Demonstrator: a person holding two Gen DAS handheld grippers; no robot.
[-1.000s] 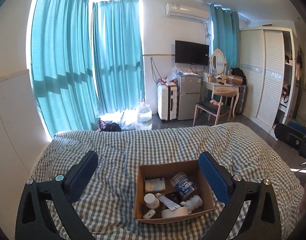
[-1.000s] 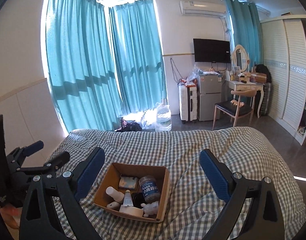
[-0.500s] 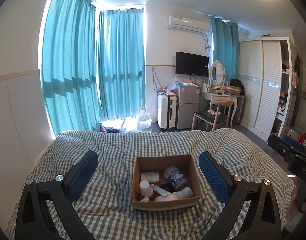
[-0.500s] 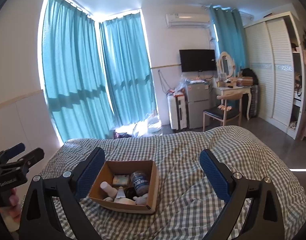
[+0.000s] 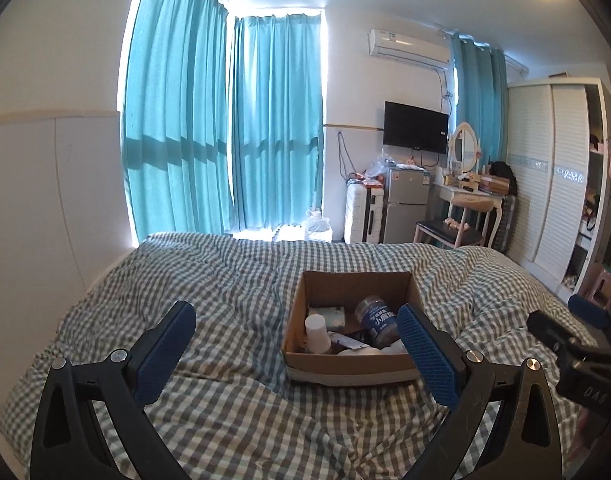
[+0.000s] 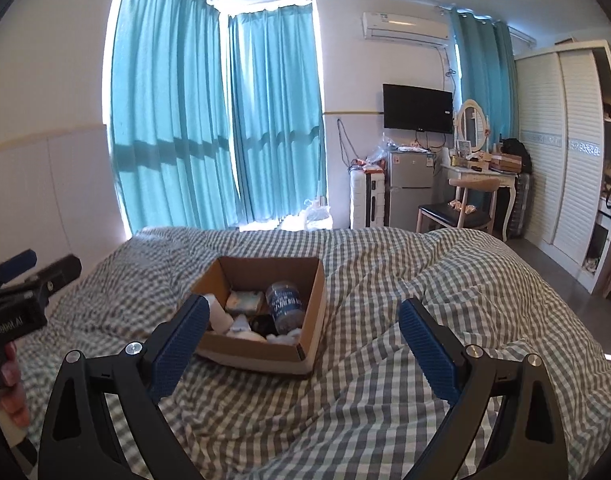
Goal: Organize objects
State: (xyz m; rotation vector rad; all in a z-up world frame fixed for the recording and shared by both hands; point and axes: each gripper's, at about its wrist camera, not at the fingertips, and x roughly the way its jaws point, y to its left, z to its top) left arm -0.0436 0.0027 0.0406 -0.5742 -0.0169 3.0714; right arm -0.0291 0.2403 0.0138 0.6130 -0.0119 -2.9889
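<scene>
An open cardboard box (image 5: 347, 364) sits on the checked bed cover (image 5: 233, 280). It holds a clear jar with a blue label (image 5: 376, 320), a white bottle (image 5: 317, 332), a pale packet (image 5: 332, 314), a tube and more small items. My left gripper (image 5: 297, 344) is open and empty, low over the bed just in front of the box. My right gripper (image 6: 301, 340) is open and empty, near the box (image 6: 261, 354), whose jar (image 6: 285, 306) shows inside. Each gripper shows at the edge of the other's view.
Teal curtains (image 5: 225, 128) cover the window beyond the bed. A white suitcase (image 5: 359, 214), a small fridge (image 5: 407, 204), a dressing table with a chair (image 5: 461, 216) and a white wardrobe (image 5: 553, 184) stand along the far and right walls.
Both grippers have dropped lower and tilted up, so the box now looks closer and flatter. In the left wrist view the box has shifted right, against the right finger. Both stay open.
</scene>
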